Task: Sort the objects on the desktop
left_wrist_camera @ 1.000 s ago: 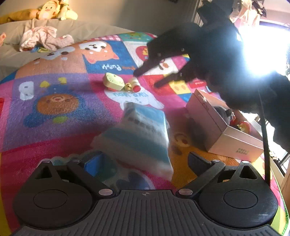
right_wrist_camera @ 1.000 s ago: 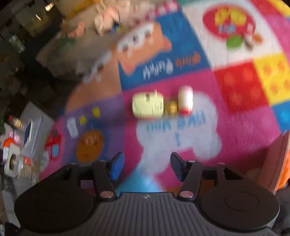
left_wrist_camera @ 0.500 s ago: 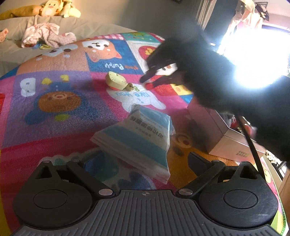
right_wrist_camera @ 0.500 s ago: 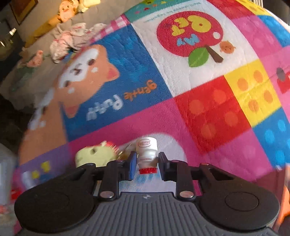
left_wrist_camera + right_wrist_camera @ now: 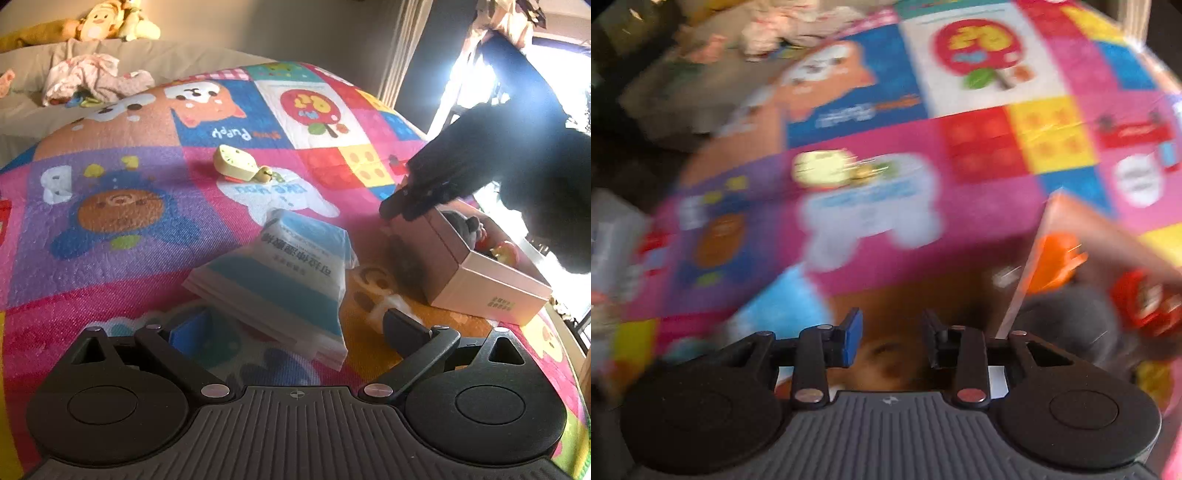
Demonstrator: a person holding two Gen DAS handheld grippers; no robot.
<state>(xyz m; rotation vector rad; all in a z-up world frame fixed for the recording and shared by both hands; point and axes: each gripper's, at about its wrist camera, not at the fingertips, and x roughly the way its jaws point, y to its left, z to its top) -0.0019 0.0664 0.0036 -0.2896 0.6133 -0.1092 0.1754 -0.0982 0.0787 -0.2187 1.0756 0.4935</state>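
2 views | l cam: l claw (image 5: 295,325) wide, astride wipes pack (image 5: 284,273) | r cam blurred: r claw (image 5: 892,338) parted, empty, by box (image 5: 1030,258)

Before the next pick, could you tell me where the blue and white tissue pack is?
In the left wrist view, the tissue pack lies on the play mat just ahead of the open left claw, left of the pink box.

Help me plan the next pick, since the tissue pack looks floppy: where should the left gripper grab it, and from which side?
Probably the near short edge of the tissue pack, approached straight ahead from the left gripper. The pack lies flat with that thin edge between the open fingers, so closing on it should work.
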